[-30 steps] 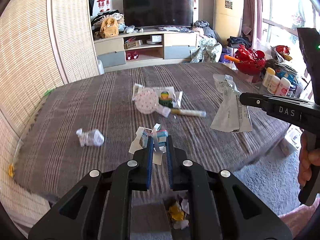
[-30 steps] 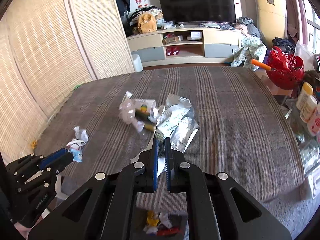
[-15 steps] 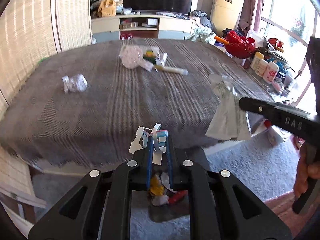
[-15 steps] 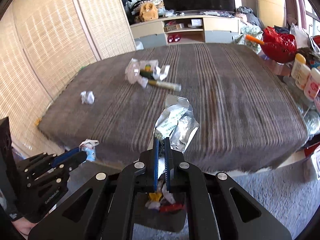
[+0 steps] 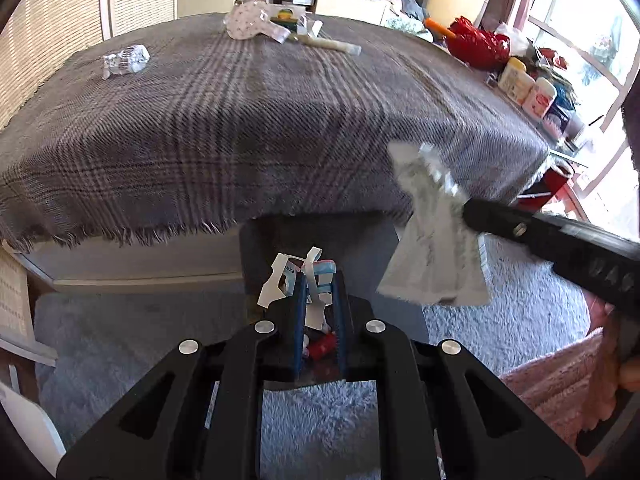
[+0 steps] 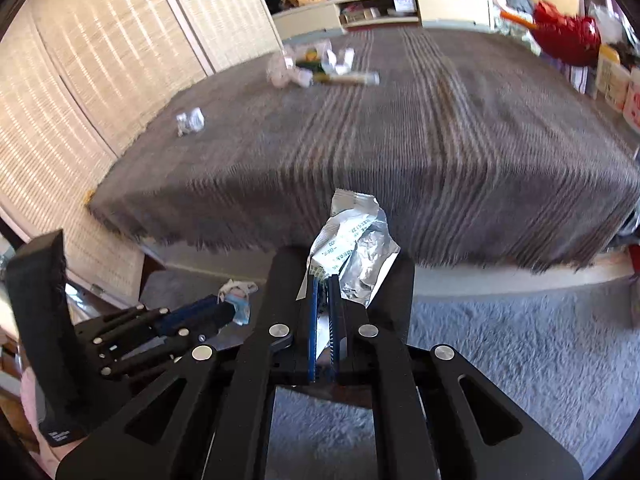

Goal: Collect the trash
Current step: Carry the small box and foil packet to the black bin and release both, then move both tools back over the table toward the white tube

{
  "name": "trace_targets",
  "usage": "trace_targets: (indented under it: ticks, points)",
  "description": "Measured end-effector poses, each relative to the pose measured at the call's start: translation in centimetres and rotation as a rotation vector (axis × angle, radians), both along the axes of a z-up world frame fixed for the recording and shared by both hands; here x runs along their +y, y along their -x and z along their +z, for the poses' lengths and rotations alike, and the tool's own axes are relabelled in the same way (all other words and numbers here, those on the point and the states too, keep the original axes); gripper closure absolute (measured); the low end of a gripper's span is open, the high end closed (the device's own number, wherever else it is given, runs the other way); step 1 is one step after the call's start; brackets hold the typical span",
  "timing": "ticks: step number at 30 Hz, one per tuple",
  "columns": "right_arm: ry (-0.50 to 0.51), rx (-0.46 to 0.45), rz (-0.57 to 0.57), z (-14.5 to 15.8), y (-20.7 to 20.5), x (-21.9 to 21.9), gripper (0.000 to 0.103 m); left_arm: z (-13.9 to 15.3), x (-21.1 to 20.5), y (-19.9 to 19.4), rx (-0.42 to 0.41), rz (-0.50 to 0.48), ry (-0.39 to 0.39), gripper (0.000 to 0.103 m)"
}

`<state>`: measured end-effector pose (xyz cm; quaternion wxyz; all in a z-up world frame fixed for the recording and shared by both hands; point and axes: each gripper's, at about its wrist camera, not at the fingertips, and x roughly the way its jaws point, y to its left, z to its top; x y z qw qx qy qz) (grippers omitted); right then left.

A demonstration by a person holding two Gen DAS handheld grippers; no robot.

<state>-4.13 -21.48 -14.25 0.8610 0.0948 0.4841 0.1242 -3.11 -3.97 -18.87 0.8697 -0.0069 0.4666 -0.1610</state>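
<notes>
Big picture first: a low table (image 5: 248, 128) draped in a grey-brown plaid woven cloth, fringe hanging over its near edge, with pale woven-cane panels (image 6: 100, 80) on one side and a cream TV shelf unit (image 6: 380, 10) at the far end. Below, a shaggy grey-blue rug (image 5: 120, 344) covers the floor. Just off the table's near edge sits a dark bin (image 5: 256, 256), with scraps inside showing between the left claw's blue pads, though motion blur makes them hard to sort out.

Out on the cloth: a heap of clear and printed wrappers (image 5: 264, 24) with a pale tube (image 5: 332, 45) lying beside it, and well apart, a crumpled plastic wad (image 5: 126, 60).

Now the claws. The right gripper (image 6: 325, 280) is pinching a crinkled silver foil pouch (image 6: 356, 240), poised over the bin. The left gripper (image 5: 317, 280) is clamped on torn white-and-blue paper packaging (image 5: 298, 280), also over the bin.
</notes>
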Motion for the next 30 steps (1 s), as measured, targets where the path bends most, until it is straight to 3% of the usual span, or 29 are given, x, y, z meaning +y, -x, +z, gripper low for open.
trace_targets:
  ticks: [9,17,20,24,26,28,30]
  points:
    - [0.033,0.128,-0.013,-4.8,-1.2,0.2,0.096,-2.0,-0.7,-0.2,0.046,-0.017,-0.004,0.091]
    - [0.037,0.162,-0.019,-5.8,-2.0,0.5,0.096,-3.7,-0.9,-0.8,0.095,-0.035,-0.020,0.091]
    - [0.042,0.154,-0.033,-5.7,-2.2,0.5,0.093,-4.0,-0.6,-1.0,0.110,-0.029,-0.003,0.089]
    - [0.042,0.155,-0.059,-5.7,-2.5,0.0,0.093,-4.0,-0.2,-1.2,0.117,-0.025,0.007,0.075]
    - [0.043,0.151,-0.077,-5.6,-2.7,-0.3,0.083,-3.9,0.0,-1.2,0.108,-0.020,0.002,0.067]
    - [0.038,0.141,-0.093,-5.4,-2.8,-0.7,0.053,-3.7,0.2,-1.1,0.096,-0.017,-0.003,0.059]
    - [0.056,0.121,-0.113,-5.0,-2.7,-1.0,0.041,-3.5,0.5,-1.0,0.081,-0.010,-0.013,0.048]
